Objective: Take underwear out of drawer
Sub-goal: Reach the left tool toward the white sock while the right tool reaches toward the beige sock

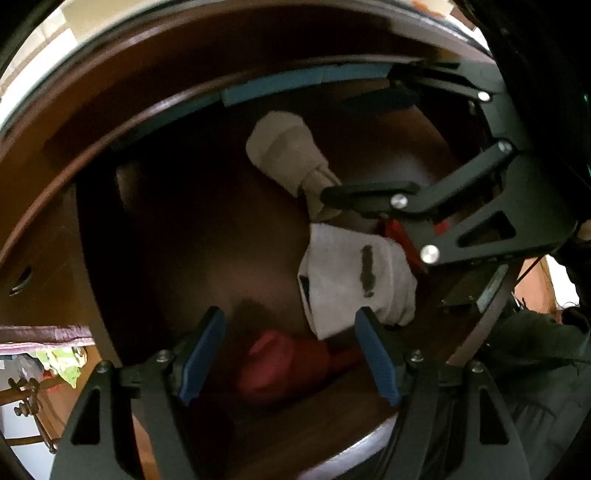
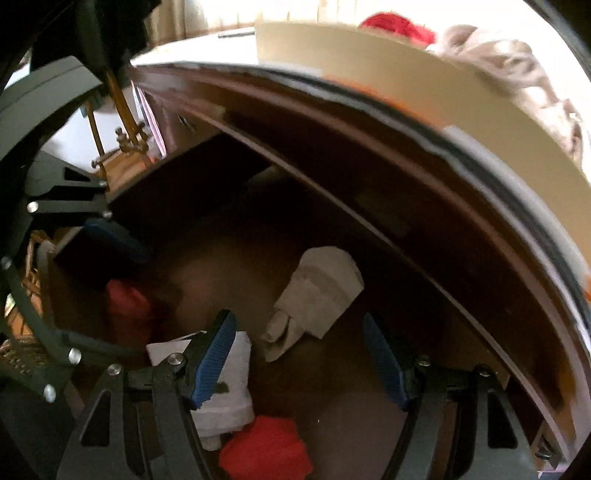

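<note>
I look down into an open dark-wood drawer (image 1: 155, 229) that holds folded underwear. A beige piece (image 1: 288, 155) lies toward the back, a white piece with a dark mark (image 1: 354, 280) in the middle, and a red piece (image 1: 280, 362) in front. My left gripper (image 1: 291, 354) hangs open above the red piece, its right pad next to the white one. The right gripper (image 2: 299, 362) is open too, over the beige piece (image 2: 321, 288), with the white piece (image 2: 229, 391) behind its left finger. Neither gripper holds anything. Each shows in the other's view: right gripper (image 1: 343, 147), left gripper (image 2: 122, 295).
Another red garment (image 2: 266, 450) lies at the drawer's near side. The dresser top (image 2: 369, 96) arches over the drawer's back and carries a beige board (image 2: 406, 74), a red cloth (image 2: 399, 26) and grey fabric (image 2: 517, 62). A brass stand (image 2: 125, 140) is beyond the drawer's left end.
</note>
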A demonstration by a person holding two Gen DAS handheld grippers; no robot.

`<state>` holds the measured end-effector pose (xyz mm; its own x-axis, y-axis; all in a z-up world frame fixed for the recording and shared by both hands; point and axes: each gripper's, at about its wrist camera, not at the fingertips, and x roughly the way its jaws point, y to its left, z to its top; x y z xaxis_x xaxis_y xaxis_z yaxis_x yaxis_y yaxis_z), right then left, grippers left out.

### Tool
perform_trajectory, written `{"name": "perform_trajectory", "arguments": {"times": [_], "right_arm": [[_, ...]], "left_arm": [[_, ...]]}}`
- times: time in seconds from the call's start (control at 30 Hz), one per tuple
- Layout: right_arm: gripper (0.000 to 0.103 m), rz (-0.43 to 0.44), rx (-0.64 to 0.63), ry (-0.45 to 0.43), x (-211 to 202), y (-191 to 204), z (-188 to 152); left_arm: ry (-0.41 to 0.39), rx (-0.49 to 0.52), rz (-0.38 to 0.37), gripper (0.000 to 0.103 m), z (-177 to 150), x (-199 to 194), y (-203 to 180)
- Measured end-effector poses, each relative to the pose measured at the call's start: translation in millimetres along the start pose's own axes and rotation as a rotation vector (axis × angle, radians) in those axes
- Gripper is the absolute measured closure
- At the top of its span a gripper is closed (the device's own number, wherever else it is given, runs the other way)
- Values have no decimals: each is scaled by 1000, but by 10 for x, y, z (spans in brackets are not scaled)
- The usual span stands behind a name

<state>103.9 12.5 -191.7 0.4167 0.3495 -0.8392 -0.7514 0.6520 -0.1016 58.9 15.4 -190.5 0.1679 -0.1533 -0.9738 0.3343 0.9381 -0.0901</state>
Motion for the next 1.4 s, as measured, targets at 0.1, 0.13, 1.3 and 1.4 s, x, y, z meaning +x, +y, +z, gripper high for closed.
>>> {"name": "perform_trajectory", "arguments": {"times": [0.1,0.13,1.3,1.4], "right_arm": [[30,-26,-27,25,88,50,62],[30,-34,-34,32,110,61,75],[41,-15,-46,29,320,125,67],[44,-8,-33,35,338,99,79]], "left_arm": [[28,0,0,29,32,46,13],[36,-2,-5,29,53,55,16],[385,118,25,54,266,262,-332],[384,92,22,48,285,260,-206]]}}
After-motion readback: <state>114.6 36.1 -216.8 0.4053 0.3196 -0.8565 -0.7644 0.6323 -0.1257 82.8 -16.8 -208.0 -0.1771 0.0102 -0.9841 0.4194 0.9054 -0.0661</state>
